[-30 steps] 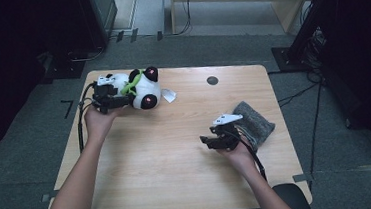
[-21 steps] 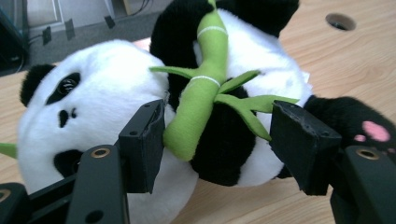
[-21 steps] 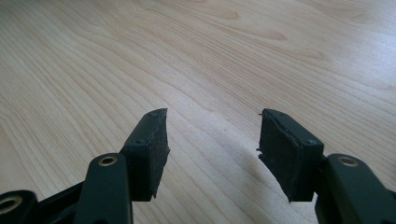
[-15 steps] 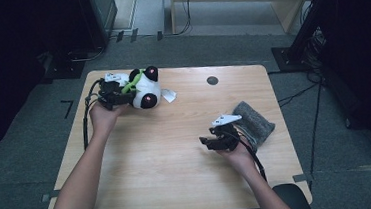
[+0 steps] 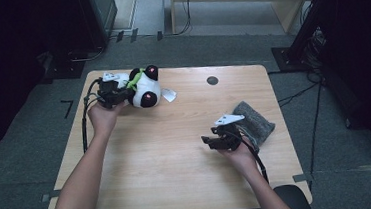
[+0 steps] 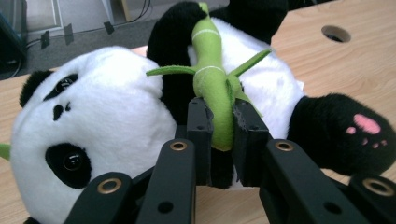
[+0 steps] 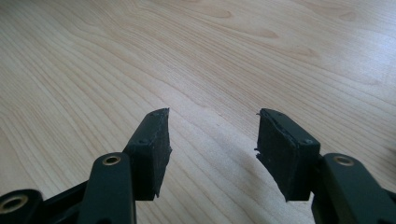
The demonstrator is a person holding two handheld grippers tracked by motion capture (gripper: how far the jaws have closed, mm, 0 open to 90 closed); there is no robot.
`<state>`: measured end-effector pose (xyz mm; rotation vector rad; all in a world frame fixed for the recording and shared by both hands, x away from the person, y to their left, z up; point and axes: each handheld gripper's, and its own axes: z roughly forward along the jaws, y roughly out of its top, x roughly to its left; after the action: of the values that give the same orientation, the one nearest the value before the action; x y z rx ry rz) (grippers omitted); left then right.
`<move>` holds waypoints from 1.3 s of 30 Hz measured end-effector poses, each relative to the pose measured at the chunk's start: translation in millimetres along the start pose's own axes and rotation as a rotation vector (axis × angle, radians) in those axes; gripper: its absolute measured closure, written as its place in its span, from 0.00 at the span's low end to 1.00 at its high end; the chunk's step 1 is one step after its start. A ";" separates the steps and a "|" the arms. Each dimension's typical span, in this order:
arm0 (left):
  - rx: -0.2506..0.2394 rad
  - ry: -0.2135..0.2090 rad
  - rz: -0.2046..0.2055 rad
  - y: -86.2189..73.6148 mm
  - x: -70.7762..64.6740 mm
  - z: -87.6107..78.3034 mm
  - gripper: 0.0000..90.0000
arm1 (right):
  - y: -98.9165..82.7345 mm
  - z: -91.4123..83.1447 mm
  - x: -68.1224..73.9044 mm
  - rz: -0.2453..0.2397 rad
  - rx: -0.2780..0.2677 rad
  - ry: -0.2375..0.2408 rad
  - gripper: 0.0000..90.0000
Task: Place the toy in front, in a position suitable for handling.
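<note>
Plush panda toy (image 6: 116, 121), black and white with a deep, soft pile, lies on its back at the far left of the pale wooden table (image 5: 177, 155), just beside that edge. Its round white head carries black ears, dark eye patches and glossy bead eyes; its black paws are stubby, and one sole shows pink stitched pads. Across its white belly runs a green felt bamboo stalk (image 6: 212, 79), smooth and tube-shaped, ringed with thin white bands and sprouting narrow pointed leaves.

The left gripper (image 6: 219, 126) has just been closing, and its two flat black jaws now pinch the lower end of that green stalk between them, the felt squeezed narrow where the pads press. In the high view the same left gripper (image 5: 117, 92) sits against the panda's side, held in the person's left hand.

The right gripper (image 7: 212, 149) hovers low over bare wood grain, its jaws standing about half apart with nothing between them; the rubbery pads look worn and ragged at the edges. Just beside it, near the table's right edge, lies a folded grey cloth (image 5: 255, 126) of coarse, felted texture. A small dark round hole (image 5: 212, 80) marks the far side of the tabletop.
</note>
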<state>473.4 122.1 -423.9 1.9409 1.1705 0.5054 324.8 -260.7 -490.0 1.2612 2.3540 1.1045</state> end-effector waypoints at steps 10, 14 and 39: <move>-0.033 -0.014 0.021 7.4 -12.2 -16.3 0.89 | 0.1 -2.6 -3.4 -0.001 -0.015 0.001 0.51; -0.032 -0.056 0.027 9.9 -23.5 -24.2 0.89 | 0.2 -5.3 -5.3 -0.001 -0.024 -0.007 0.51; -0.002 -0.201 0.064 -7.1 -107.8 -47.3 0.89 | 4.3 -20.2 -19.2 0.029 -0.092 -0.051 0.51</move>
<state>384.5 50.5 -394.3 1.9811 0.9829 0.3350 328.0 -284.7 -475.6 1.2793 2.2282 1.1609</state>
